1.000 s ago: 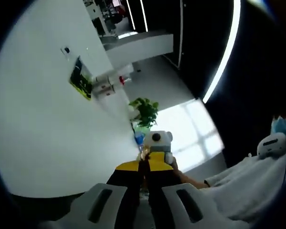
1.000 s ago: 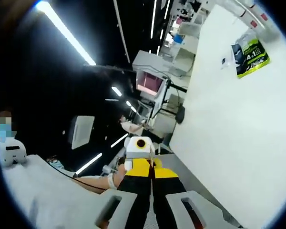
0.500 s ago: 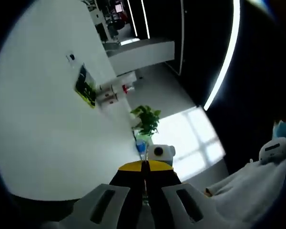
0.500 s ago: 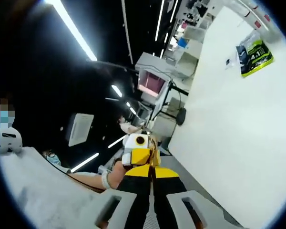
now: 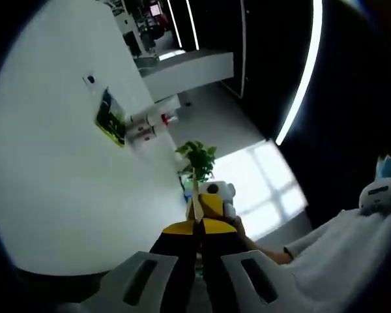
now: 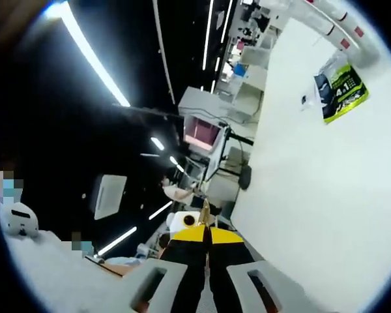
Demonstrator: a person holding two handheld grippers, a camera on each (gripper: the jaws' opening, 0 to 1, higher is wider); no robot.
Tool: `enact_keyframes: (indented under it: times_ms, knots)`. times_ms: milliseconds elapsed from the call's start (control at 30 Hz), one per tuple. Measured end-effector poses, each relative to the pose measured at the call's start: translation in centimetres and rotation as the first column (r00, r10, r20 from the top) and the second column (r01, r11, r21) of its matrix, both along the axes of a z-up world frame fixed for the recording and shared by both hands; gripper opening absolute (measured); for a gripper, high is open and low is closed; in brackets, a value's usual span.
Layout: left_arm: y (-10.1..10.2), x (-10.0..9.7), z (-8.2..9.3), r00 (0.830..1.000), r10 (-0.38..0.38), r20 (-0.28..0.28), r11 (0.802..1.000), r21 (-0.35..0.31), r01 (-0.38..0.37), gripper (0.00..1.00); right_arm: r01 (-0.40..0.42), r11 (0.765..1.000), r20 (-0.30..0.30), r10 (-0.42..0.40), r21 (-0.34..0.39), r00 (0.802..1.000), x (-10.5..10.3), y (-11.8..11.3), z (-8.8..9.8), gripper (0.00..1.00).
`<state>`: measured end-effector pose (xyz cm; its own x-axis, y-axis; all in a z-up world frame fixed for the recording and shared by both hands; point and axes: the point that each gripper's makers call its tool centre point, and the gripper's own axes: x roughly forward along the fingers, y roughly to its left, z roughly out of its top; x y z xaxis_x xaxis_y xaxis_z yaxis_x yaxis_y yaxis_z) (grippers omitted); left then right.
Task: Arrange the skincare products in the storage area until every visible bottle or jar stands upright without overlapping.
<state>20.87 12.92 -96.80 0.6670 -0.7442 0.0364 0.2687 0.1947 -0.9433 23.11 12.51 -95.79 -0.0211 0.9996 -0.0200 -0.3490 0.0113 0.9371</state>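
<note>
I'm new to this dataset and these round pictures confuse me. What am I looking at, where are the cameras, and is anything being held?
No robot here: a person holds a two-jaw gripper in each hand, and a fisheye camera rides on each, looking along its jaws. The left gripper view shows the left gripper with its jaws together and nothing visible between them; beyond it is the other gripper in the person's hand. The right gripper view shows the right gripper, likewise shut. Both views are tilted. On the white table lie a green and black pouch and some white tubes. A potted plant stands beyond the table's edge.
</note>
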Motion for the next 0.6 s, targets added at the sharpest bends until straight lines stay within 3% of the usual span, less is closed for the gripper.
enact_keyframes:
  times_ms: [133, 200, 300, 400, 467, 600]
  knots:
    - [0.5, 0.2, 0.9, 1.0, 0.029, 0.002, 0.998, -0.054, -0.028, 0.0, -0.01, 1.0, -0.004, 0.01, 0.0, 1.0, 0.4, -0.4, 0.5, 0.0]
    - [1.1, 0.5, 1.1, 0.997, 0.071, 0.021, 0.997, -0.04, -0.07, 0.0, -0.019, 1.0, -0.014, 0.019, 0.003, 1.0, 0.7, -1.0, 0.9, 0.0]
    - [1.9, 0.8, 0.7, 0.995, 0.104, 0.006, 0.994, -0.045, -0.104, 0.03, -0.062, 0.998, -0.032, 0.062, -0.004, 0.998, 0.4, -1.8, 1.3, 0.0]
    - [1.2, 0.5, 0.6, 0.998, 0.06, 0.01, 0.998, -0.035, -0.06, 0.04, -0.094, 0.995, -0.028, 0.094, -0.028, 0.995, 0.0, -2.2, 1.3, 0.0]
    - [0.3, 0.2, 1.3, 0.998, 0.03, 0.047, 0.999, -0.023, -0.029, 0.03, -0.099, 0.995, -0.019, 0.099, -0.031, 0.995, -0.2, -2.2, 1.4, 0.0]
    - [-0.2, -0.2, 0.7, 1.0, -0.011, 0.024, 1.0, -0.016, 0.011, 0.0, -0.116, 0.993, -0.021, 0.116, -0.024, 0.993, -0.6, -1.6, 1.4, 0.0]
